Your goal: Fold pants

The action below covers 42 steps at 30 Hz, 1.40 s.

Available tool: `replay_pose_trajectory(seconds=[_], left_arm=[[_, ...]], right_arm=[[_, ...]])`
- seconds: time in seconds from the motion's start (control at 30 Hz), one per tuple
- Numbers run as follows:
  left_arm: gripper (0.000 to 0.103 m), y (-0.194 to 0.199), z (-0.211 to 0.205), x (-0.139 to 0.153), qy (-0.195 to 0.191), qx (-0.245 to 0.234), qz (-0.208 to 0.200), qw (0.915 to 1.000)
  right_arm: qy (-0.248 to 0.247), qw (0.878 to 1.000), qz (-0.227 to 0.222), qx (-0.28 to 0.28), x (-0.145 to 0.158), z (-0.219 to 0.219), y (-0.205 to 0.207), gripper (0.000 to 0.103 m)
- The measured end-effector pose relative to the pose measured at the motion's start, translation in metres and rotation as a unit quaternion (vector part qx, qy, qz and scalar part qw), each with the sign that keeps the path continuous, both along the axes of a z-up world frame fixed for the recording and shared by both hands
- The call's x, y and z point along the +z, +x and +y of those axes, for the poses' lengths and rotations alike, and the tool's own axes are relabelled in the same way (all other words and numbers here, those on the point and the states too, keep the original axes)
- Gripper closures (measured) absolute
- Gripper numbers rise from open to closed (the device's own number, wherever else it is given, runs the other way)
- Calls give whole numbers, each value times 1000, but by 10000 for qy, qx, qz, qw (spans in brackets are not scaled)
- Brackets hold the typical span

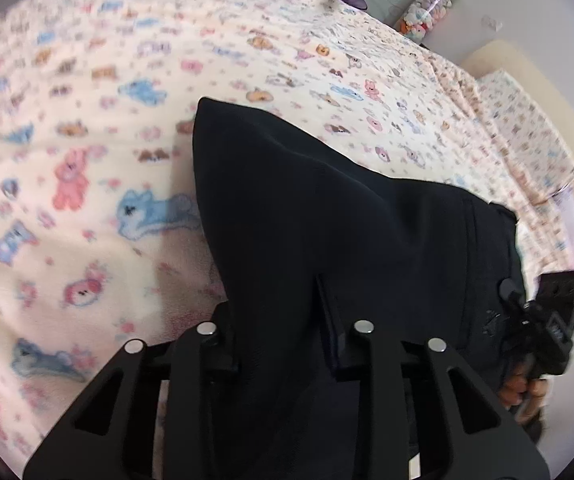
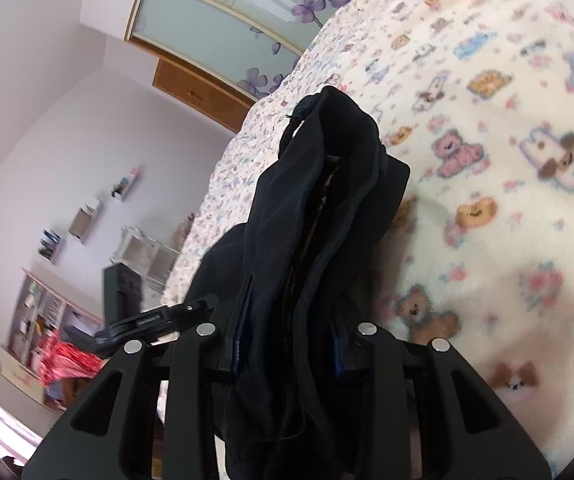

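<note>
Jaws of the left gripper (image 1: 283, 344) are clenched on the black pants (image 1: 327, 220), cloth packed between both fingers. Ahead of them the fabric spreads to a rounded corner over the bed's animal-print blanket (image 1: 87, 128), with bare blanket left of and beyond that edge. Jaws of the right gripper (image 2: 287, 344) pinch a bunched fold of the pants (image 2: 323, 200), rising ahead; open blanket (image 2: 507, 160) lies to their right.
</note>
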<state>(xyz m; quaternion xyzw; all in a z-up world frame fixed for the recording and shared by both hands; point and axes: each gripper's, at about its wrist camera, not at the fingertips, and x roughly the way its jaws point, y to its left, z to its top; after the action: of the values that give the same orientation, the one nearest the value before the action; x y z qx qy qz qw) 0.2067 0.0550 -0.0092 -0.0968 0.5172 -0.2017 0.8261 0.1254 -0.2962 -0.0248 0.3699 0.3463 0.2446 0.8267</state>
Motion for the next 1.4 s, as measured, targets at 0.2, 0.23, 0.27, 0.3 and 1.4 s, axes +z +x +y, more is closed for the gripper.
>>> replay_pose_trajectory(seconds=[0.2, 0.23, 0.27, 0.3, 1.4], left_arm=[[83, -25, -23, 13, 917, 60, -679, 9934], [84, -31, -28, 15, 1099, 62, -842, 9903], [84, -34, -30, 16, 1178, 74, -922, 9887], [85, -39, -33, 18, 1250, 116, -1017, 9869], [90, -22, -90, 73, 1312, 311, -2442, 9603]], right_arm=[[-610, 9977, -286, -15, 13, 16, -2, 71], [-649, 9974, -297, -22, 13, 16, -2, 71], [-694, 9971, -298, -43, 13, 16, -1, 71], [-750, 9967, -302, -65, 13, 17, -1, 71], [-96, 9923, -999, -723, 46, -28, 40, 73]])
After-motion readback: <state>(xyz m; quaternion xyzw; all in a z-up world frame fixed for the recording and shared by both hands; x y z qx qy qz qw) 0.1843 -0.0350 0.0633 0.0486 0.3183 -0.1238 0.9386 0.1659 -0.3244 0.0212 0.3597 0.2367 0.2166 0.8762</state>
